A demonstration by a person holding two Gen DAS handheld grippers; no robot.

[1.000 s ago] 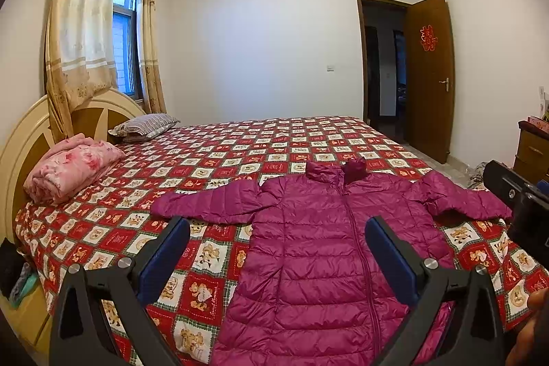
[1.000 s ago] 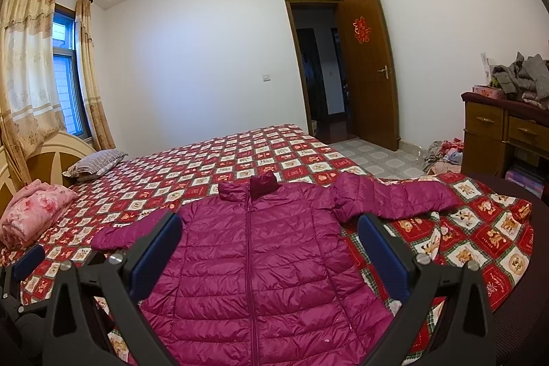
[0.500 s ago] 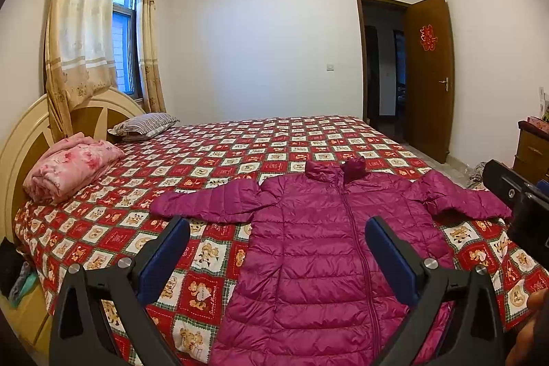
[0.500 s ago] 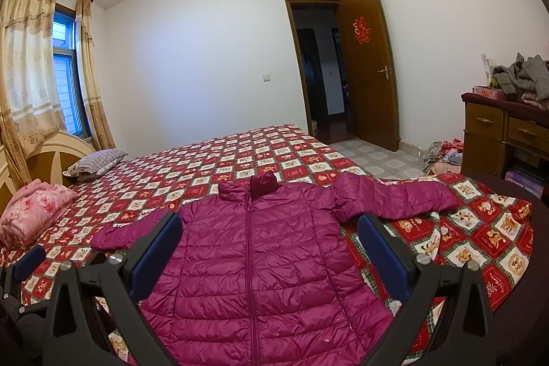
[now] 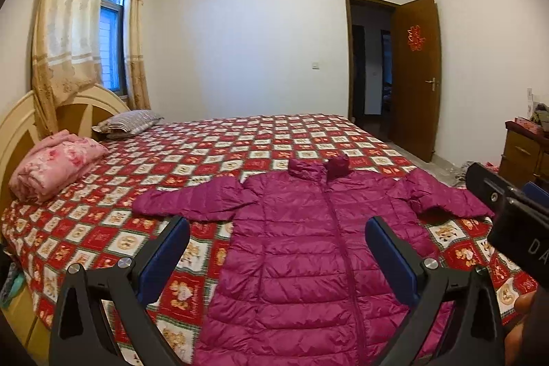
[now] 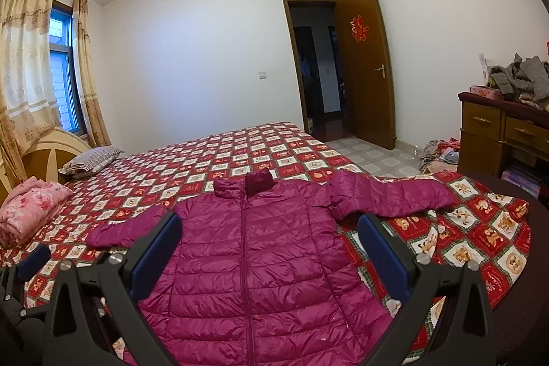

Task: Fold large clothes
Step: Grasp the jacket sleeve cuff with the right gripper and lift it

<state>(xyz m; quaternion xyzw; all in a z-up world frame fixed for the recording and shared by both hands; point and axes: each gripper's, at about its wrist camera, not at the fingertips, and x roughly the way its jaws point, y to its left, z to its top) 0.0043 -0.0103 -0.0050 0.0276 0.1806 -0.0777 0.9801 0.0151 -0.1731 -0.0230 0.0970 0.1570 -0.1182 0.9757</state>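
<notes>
A magenta quilted puffer jacket [image 5: 308, 246] [image 6: 260, 256] lies flat and zipped on the bed [image 5: 240, 139], collar away from me, both sleeves spread out to the sides. My left gripper [image 5: 276, 249] hovers open above the jacket's left half, nothing between its blue pads. My right gripper [image 6: 269, 246] also stands open over the jacket's chest, holding nothing. The right gripper's body shows at the right edge of the left wrist view [image 5: 507, 211].
The bed has a red checked cover [image 6: 240, 153]. A folded pink blanket [image 5: 51, 163] and a striped pillow [image 5: 130, 122] lie by the headboard. A wooden dresser [image 6: 501, 132] with piled clothes stands right, clothes on the floor [image 6: 439, 153] beside it. The door [image 6: 363, 64] is open.
</notes>
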